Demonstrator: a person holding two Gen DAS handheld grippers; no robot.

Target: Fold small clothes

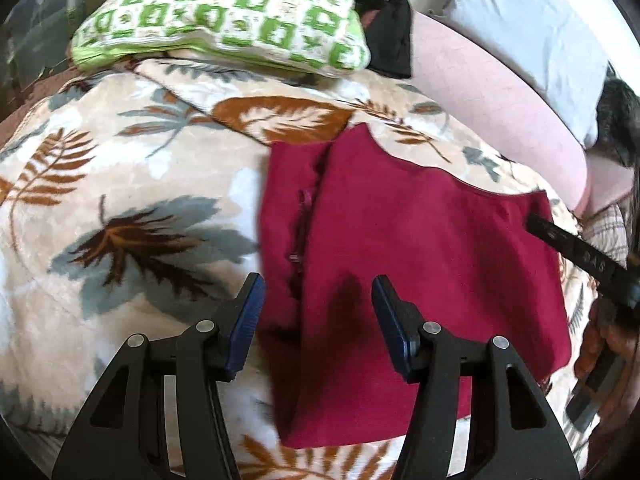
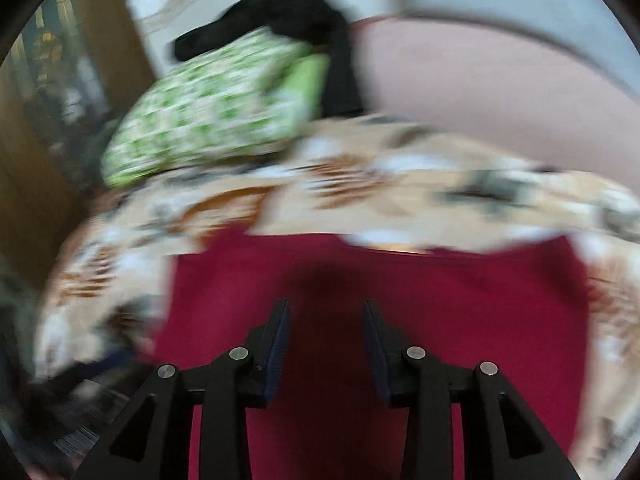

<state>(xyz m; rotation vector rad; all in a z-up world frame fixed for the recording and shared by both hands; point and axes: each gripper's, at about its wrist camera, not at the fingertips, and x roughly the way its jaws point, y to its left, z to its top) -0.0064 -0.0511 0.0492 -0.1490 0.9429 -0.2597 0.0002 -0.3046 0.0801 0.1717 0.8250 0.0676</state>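
The left gripper (image 1: 318,308) hung with its jaws spread wide and nothing between them, its blue pads (image 1: 246,328) poised just above the near part of a crimson garment (image 1: 420,248). The right gripper (image 2: 325,344) was likewise parted, gripping nothing, hovering over the same crimson cloth (image 2: 460,320); that view was smeared by blur, so whether its tips touched the fabric could not be told. In the left wrist view the right tool appeared as a black finger (image 1: 576,252) reaching to the garment's far right corner, with a hand (image 1: 600,344) showing beside it at the frame's edge.

The garment lay spread flat on a leaf-printed blanket (image 1: 132,184), toward the blanket's right side, with one panel folded over along a dark seam running from its far edge to its near edge. Beyond it, at the blanket's far edge, rested a green-and-white patterned pillow (image 1: 224,20), with dark clothing (image 1: 390,20) just beside it. A pale pink sheet (image 1: 480,92) stretched past the blanket's right edge.
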